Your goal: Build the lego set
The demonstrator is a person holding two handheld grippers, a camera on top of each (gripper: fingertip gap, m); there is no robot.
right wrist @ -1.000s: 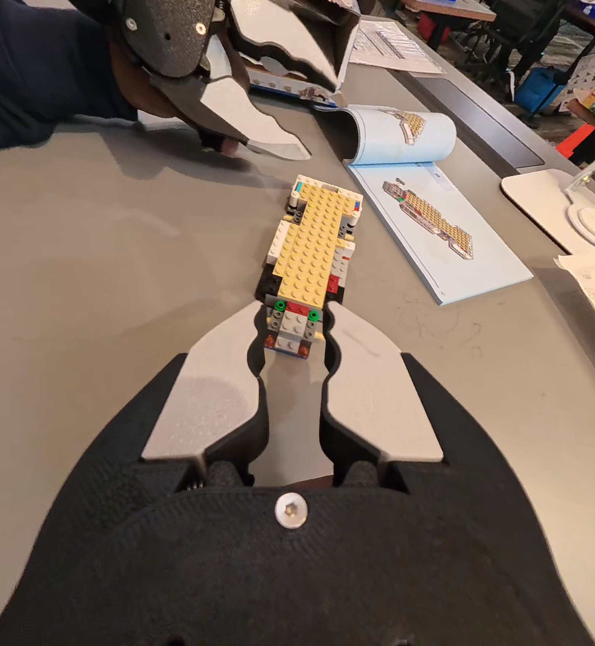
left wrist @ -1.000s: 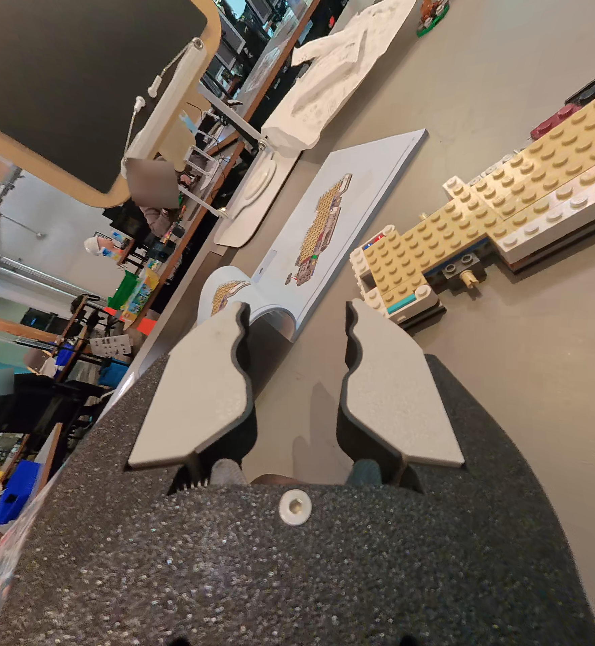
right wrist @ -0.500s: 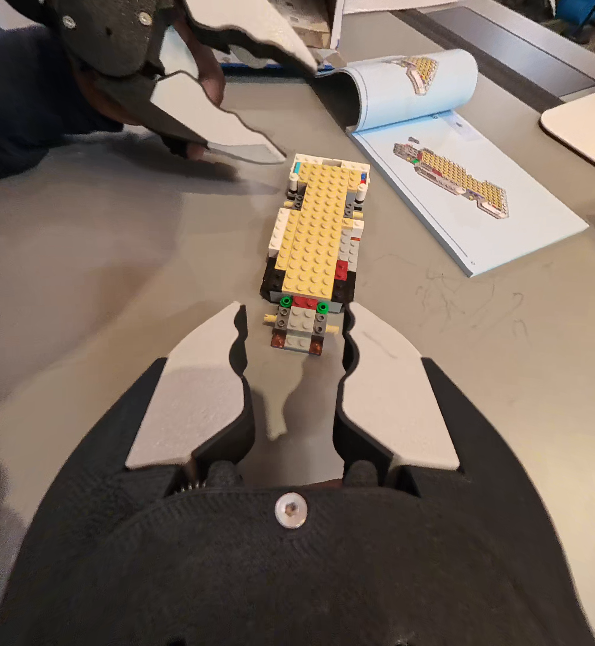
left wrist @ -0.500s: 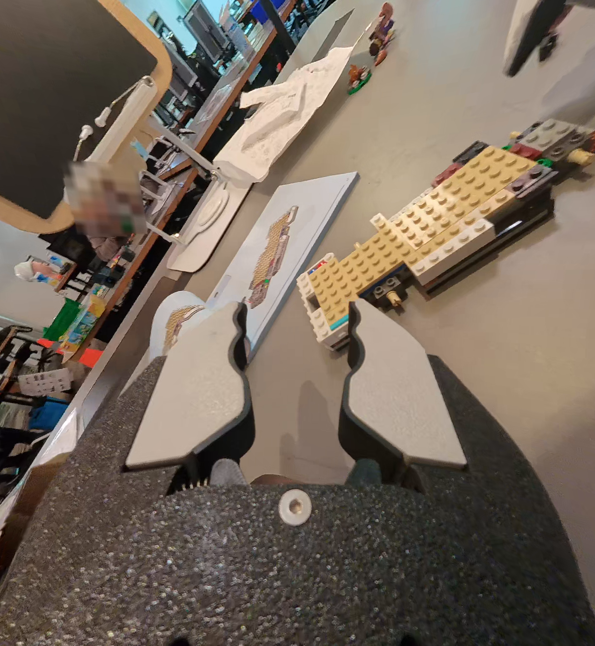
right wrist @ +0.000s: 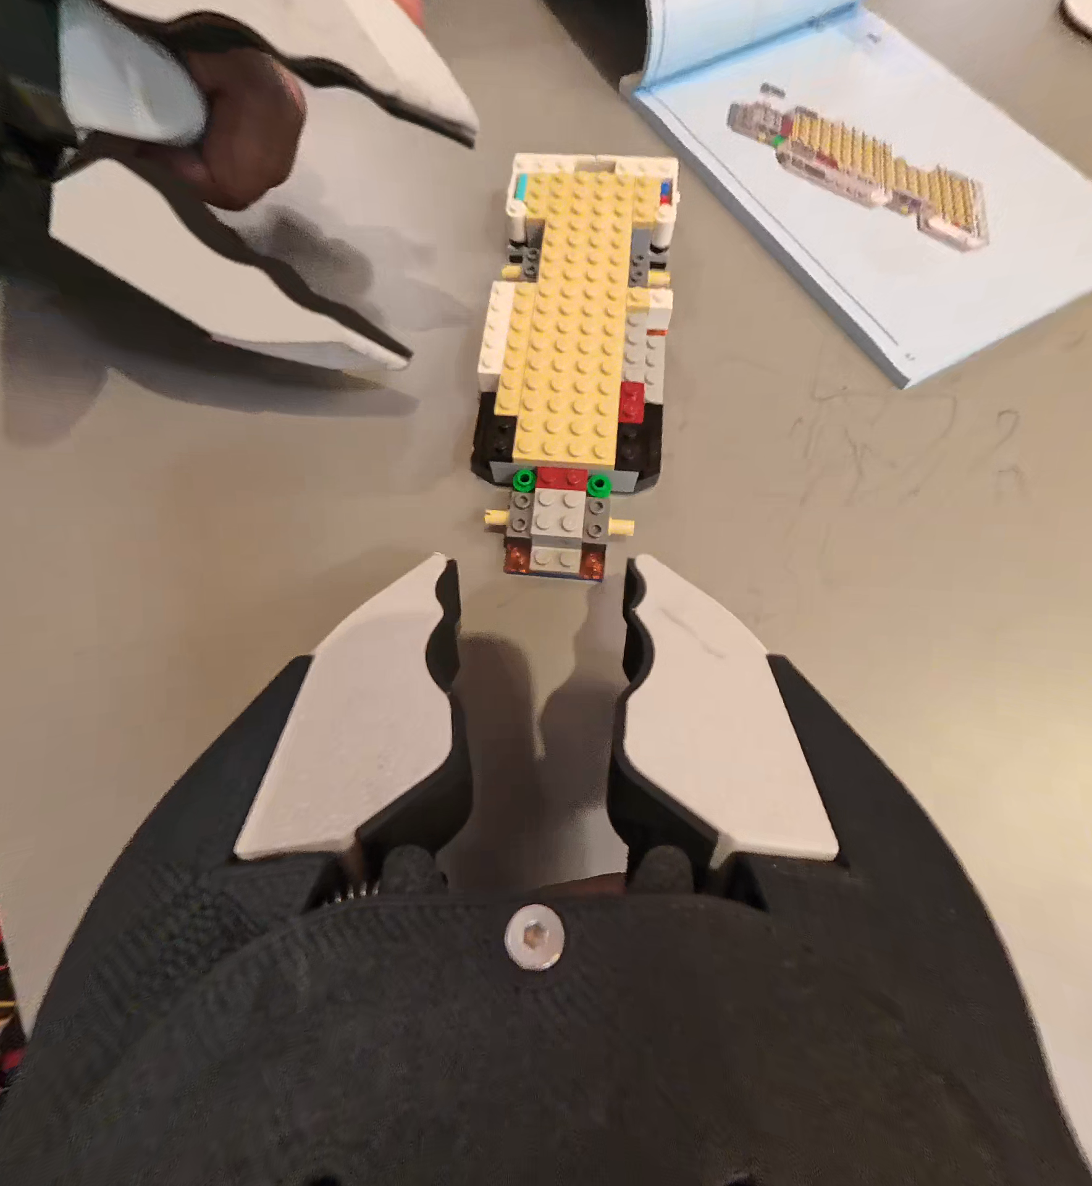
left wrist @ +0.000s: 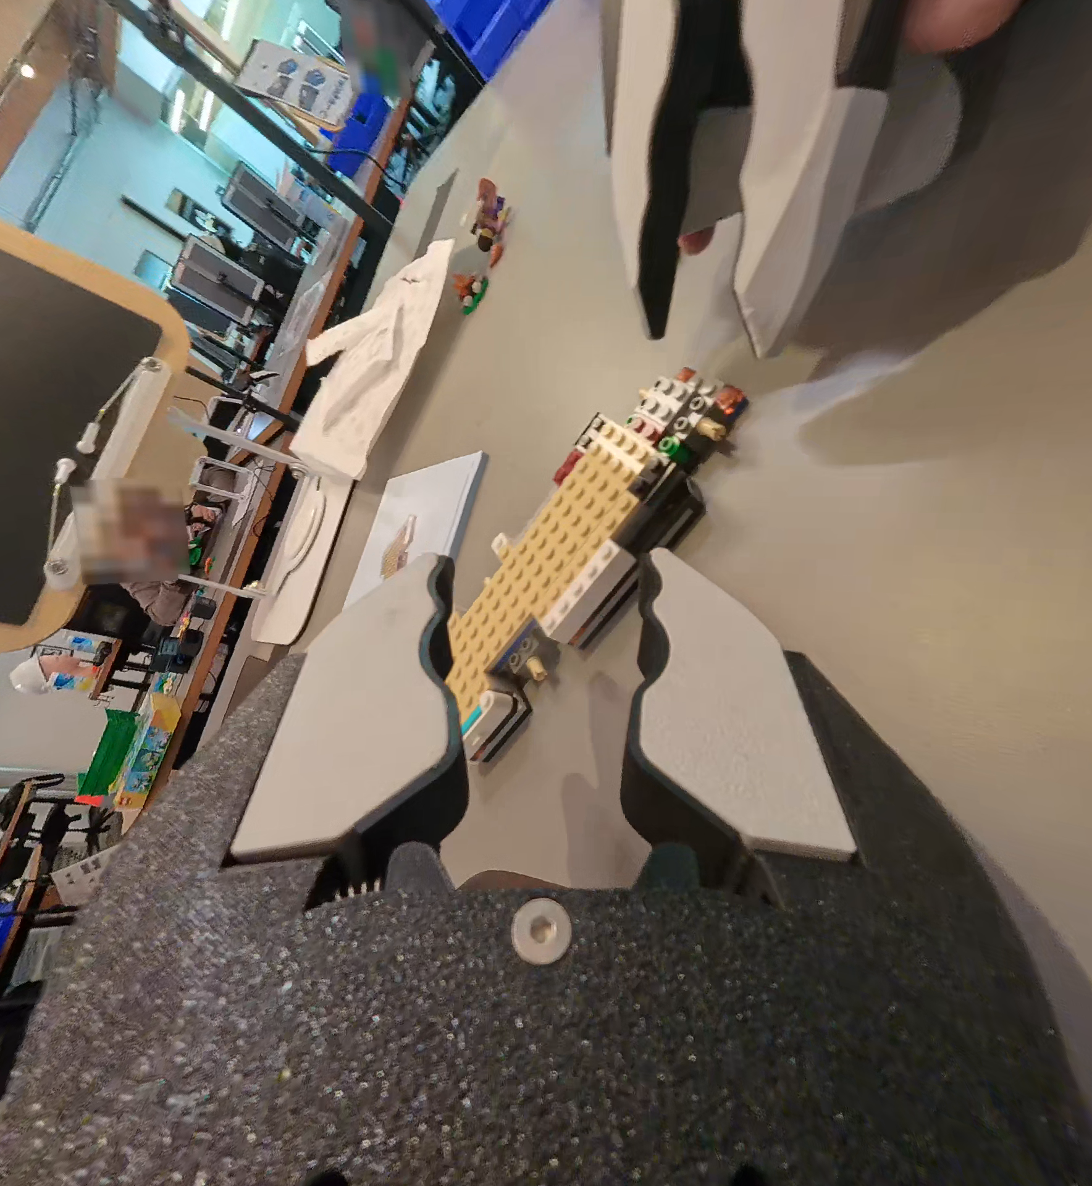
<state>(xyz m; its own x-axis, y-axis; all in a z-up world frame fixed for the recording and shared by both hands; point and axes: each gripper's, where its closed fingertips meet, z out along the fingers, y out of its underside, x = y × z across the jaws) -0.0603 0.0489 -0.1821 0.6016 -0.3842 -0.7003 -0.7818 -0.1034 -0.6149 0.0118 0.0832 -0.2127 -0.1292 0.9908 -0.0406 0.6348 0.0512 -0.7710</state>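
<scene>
Brickwork: long tan-topped toy-brick model (right wrist: 579,334), likely light, rigid, snap-apart; grip its sides. Left gripper (left wrist: 543,577) and right gripper (right wrist: 538,571) both gape empty.

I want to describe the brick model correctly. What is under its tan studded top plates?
Under the tan plates sit white side bricks and a black base on the grey table. The model's inside and underside are covered.
</scene>
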